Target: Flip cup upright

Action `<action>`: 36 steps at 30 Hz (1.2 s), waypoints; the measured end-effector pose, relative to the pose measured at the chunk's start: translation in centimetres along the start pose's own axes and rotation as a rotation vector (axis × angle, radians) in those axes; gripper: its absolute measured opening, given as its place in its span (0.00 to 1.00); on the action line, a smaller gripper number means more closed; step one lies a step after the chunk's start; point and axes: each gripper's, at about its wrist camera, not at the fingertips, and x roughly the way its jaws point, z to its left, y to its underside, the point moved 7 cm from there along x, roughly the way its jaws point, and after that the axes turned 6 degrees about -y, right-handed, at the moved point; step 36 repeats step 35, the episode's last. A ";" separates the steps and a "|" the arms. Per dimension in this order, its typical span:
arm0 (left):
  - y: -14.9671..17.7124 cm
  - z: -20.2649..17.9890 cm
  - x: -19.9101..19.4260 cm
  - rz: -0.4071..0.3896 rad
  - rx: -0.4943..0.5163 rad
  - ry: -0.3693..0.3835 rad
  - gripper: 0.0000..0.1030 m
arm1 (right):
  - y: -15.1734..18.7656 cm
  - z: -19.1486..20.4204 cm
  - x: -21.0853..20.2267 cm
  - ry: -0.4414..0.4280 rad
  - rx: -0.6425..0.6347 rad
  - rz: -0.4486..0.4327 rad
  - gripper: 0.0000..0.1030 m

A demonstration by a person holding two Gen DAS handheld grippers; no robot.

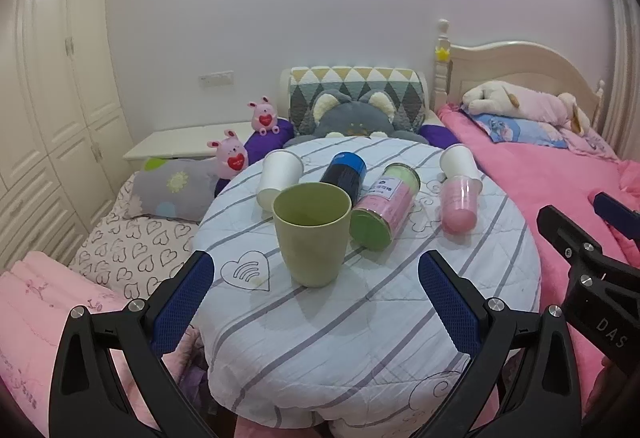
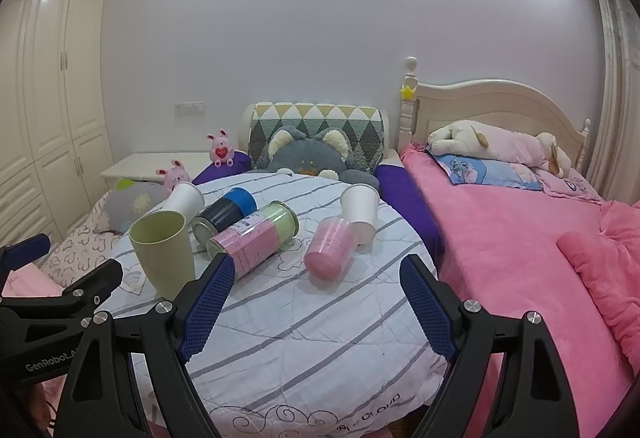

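A green cup (image 1: pixel 311 234) stands upright, mouth up, on the round table covered with a striped white cloth (image 1: pixel 360 318); it also shows in the right wrist view (image 2: pixel 163 253). My left gripper (image 1: pixel 316 302) is open and empty, just short of the green cup. My right gripper (image 2: pixel 314 308) is open and empty, short of a pink plastic cup (image 2: pixel 330 248) lying on its side. A white paper cup (image 2: pixel 360 212) stands mouth up behind it. Another white paper cup (image 1: pixel 279 174) lies tilted at the back left.
A pink and green tin (image 1: pixel 384 208) and a dark tin with a blue end (image 1: pixel 346 172) lie on their sides mid-table. A pink bed (image 2: pixel 520 238) is at the right, plush toys and cushions (image 1: pixel 352 114) behind, a wardrobe (image 1: pixel 48 98) at the left.
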 end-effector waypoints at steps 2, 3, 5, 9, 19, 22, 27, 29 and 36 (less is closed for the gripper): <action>-0.1 -0.1 0.0 -0.005 0.003 0.001 1.00 | 0.0 0.1 0.1 0.001 -0.002 0.002 0.84; -0.1 -0.1 0.0 -0.010 0.004 0.001 1.00 | 0.0 0.1 0.1 0.002 -0.002 0.003 0.84; -0.2 -0.2 0.0 -0.020 0.008 -0.003 1.00 | -0.1 0.0 0.3 0.002 -0.001 0.006 0.84; -0.3 -0.2 0.1 -0.020 0.009 -0.003 1.00 | 0.0 0.1 0.5 0.003 -0.002 0.010 0.84; -0.2 -0.2 0.4 -0.016 0.015 0.000 1.00 | 0.1 0.1 1.3 0.006 -0.003 0.026 0.84; -0.1 -0.2 0.7 -0.011 0.016 -0.002 1.00 | 0.2 0.1 1.5 0.006 -0.003 0.029 0.84; 0.1 0.2 1.5 0.001 0.009 -0.005 1.00 | 0.3 0.5 2.1 0.004 -0.009 0.040 0.84; 0.2 0.4 1.8 0.009 0.005 -0.005 1.00 | 0.4 0.6 2.4 0.005 -0.012 0.045 0.84; 0.5 1.0 3.3 0.044 -0.011 0.012 1.00 | 0.6 1.0 3.5 0.003 -0.022 0.066 0.84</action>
